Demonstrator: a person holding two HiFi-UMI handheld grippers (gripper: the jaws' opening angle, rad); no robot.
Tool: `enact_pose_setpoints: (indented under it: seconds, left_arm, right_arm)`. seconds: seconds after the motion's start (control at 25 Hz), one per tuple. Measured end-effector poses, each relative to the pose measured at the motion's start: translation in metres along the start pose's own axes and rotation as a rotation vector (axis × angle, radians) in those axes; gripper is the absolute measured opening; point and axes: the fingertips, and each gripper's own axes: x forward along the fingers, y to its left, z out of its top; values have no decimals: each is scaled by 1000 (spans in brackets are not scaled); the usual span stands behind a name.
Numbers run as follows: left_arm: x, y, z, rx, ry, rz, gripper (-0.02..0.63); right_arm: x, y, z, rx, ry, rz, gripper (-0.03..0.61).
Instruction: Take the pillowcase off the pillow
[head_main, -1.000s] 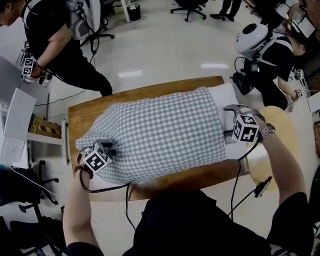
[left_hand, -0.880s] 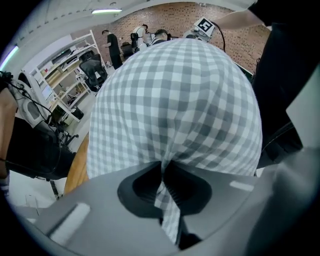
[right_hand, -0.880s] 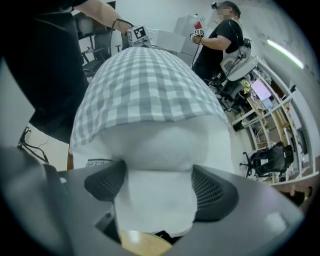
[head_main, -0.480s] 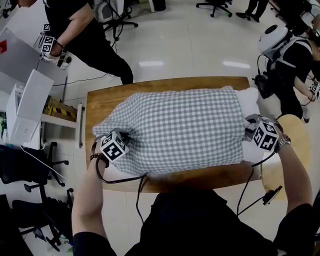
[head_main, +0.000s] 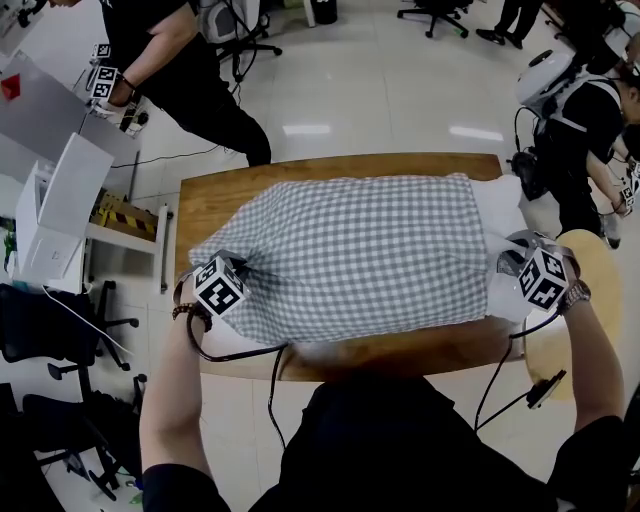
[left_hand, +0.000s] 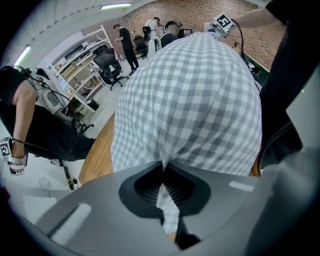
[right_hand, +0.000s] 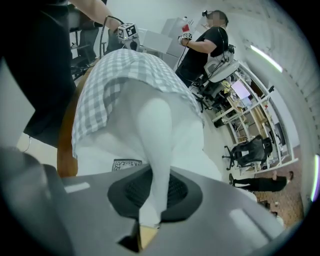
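- Head view: the grey-checked pillowcase (head_main: 360, 255) covers most of the white pillow (head_main: 500, 212). The pillow lies lengthwise across the wooden table (head_main: 215, 205), its bare white end poking out towards the table's right end.
- Left gripper (left_hand: 163, 172) is over the table's front-left corner, jaws clamped tight on a pinch of checked cloth at the case's left end.
- Right gripper (right_hand: 154, 175) is at the table's right end, jaws just closed and squeezing a fold of the pillow's white cloth.
- Round wooden stool (head_main: 590, 270) sits just beside the table's right end, and a person in black (head_main: 180, 60) stands beyond the table's far-left corner.
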Motion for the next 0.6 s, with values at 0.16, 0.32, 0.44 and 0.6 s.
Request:
enact_pose_setpoints:
  seconds: [0.16, 0.32, 0.44, 0.6]
  left_arm:
    - [-13, 5, -14, -42, 8, 34, 5]
    - [-26, 1, -42, -73, 3, 74, 5]
    - [-36, 1, -52, -95, -3, 99, 5]
    - [-49, 3, -52, -114, -15, 118, 5]
  right_arm:
    - [-17, 0, -2, -6, 12, -35, 19]
    - [-32, 18, -1, -3, 32, -77, 17]
    - [-43, 20, -4, 4, 40, -101, 15]
    - [-60, 14, -12, 8, 58, -131, 14]
